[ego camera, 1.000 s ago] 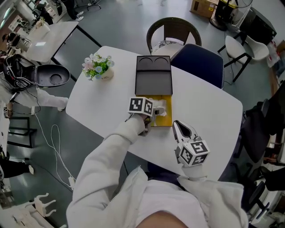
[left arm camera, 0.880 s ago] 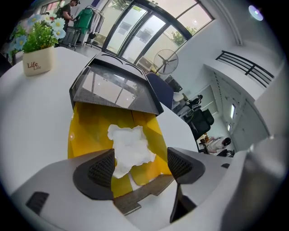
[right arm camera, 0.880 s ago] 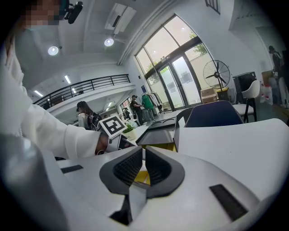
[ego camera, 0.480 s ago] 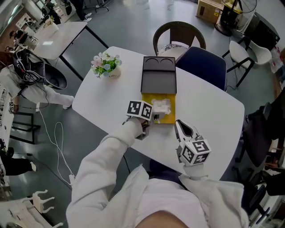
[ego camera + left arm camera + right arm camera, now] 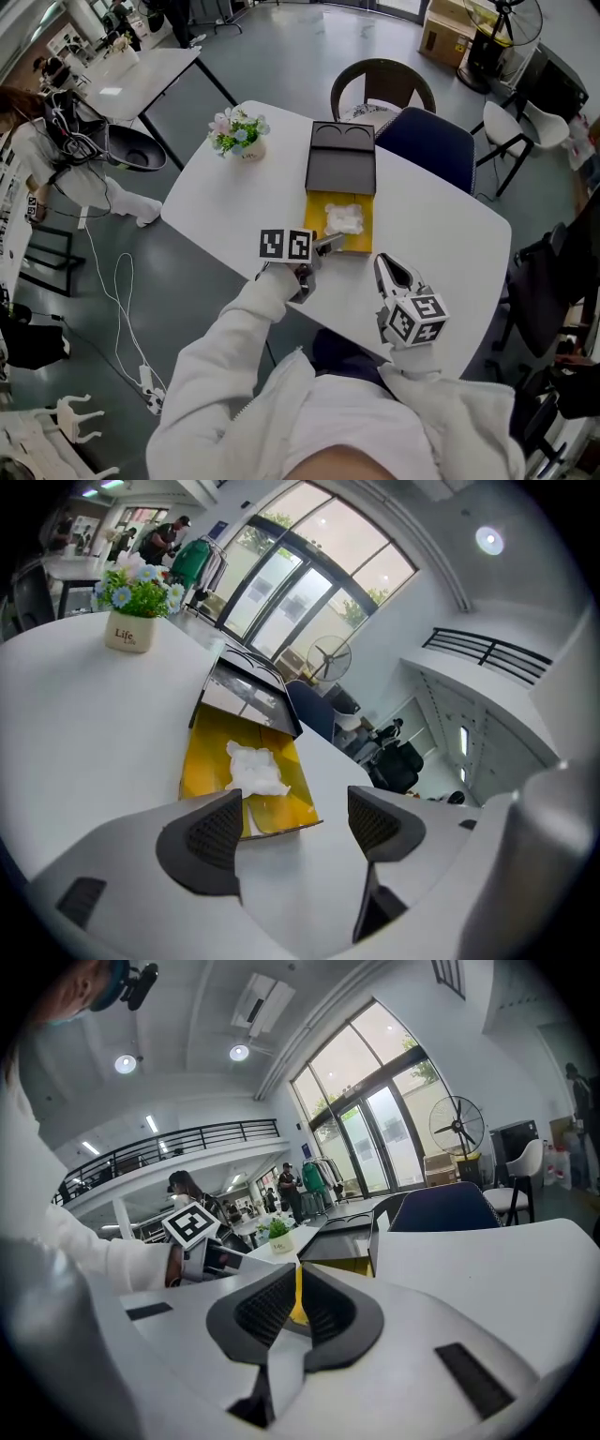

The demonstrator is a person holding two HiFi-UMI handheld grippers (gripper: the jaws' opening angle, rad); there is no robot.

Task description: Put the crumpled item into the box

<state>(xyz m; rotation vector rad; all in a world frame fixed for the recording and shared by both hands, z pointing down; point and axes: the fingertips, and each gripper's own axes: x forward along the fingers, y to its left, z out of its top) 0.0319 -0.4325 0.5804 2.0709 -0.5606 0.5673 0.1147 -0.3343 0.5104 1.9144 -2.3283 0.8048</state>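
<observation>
One crumpled tissue (image 5: 343, 219) in yellow box (image 5: 362, 242), left gripper (image 5: 295, 822) fingers (image 5: 212, 832) apart.

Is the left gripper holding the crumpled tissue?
No, the left gripper is open and empty; the crumpled tissue lies in the yellow box.

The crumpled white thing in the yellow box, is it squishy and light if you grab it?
Probably squishy: the crumpled white item is all folds and wrinkles, like tissue, so squeezing would likely flatten it. It looks light too, a thin wad lying loose in the yellow box. It seems unlikely to roll, being lumpy, not round.
</observation>
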